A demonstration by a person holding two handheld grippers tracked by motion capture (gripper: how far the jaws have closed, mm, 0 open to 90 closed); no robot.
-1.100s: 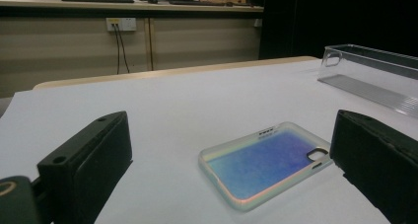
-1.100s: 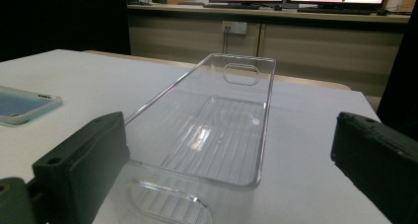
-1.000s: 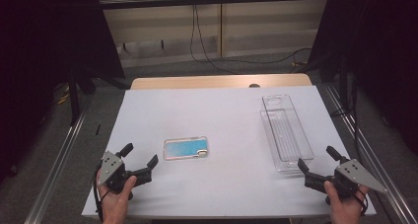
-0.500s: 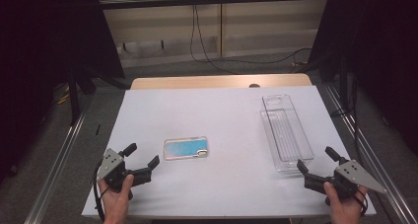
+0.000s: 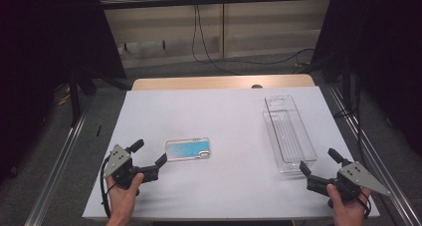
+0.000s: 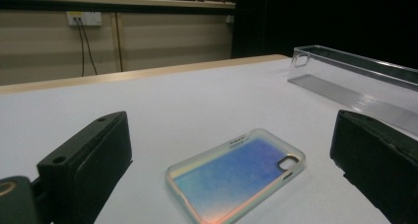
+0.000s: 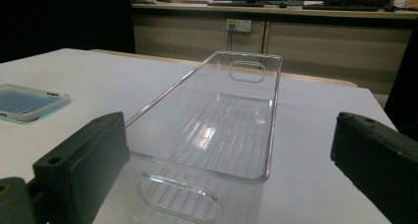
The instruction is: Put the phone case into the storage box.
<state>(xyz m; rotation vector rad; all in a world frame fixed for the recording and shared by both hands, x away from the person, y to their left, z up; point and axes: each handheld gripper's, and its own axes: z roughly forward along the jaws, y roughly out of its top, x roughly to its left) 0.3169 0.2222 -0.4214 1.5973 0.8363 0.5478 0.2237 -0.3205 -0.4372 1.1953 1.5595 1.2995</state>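
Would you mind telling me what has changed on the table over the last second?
Almost nothing: the left gripper has edged slightly toward the phone case, jaws open. Nothing was grasped or released. The right gripper, phone case and clear bin stayed put.

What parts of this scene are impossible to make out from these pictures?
- Phone case: its near end is cut off by the bottom edge of the left gripper view.
- Clear plastic bin: its near end wall is cut by the bottom edge of the right gripper view.
- Right claw: the person's hand is cut by the high view's bottom edge.
- Room sides: too dark in the high view.
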